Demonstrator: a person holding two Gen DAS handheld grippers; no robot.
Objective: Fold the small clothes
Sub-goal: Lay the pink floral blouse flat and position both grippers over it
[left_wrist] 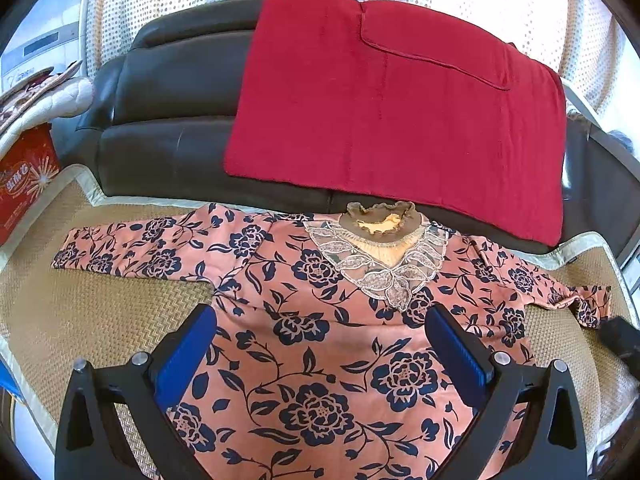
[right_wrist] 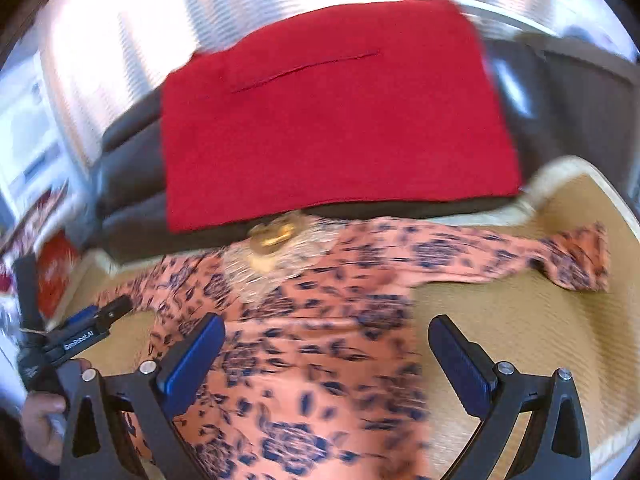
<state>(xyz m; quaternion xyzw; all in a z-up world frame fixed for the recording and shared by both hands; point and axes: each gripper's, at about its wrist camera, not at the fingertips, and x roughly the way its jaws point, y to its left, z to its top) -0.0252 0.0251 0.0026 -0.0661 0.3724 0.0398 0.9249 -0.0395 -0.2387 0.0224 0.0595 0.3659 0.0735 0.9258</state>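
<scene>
A small pink top with navy flowers (left_wrist: pixel 320 344) lies flat on a woven mat (left_wrist: pixel 80 312), front up, lace collar (left_wrist: pixel 376 264) toward the sofa, both sleeves spread out sideways. My left gripper (left_wrist: pixel 320 328) is open and empty above the top's chest. In the blurred right wrist view the same top (right_wrist: pixel 312 360) lies below my right gripper (right_wrist: pixel 328 344), which is open and empty over the top's right side; its right sleeve (right_wrist: pixel 520 256) stretches off to the right. The left gripper (right_wrist: pixel 96 324) shows at the left there, held by a hand.
A black leather sofa (left_wrist: pixel 168 112) stands behind the mat with a red cloth (left_wrist: pixel 392 100) draped over it. A red box (left_wrist: pixel 24 180) sits at the far left. The mat has a pale fabric border (left_wrist: pixel 160 200).
</scene>
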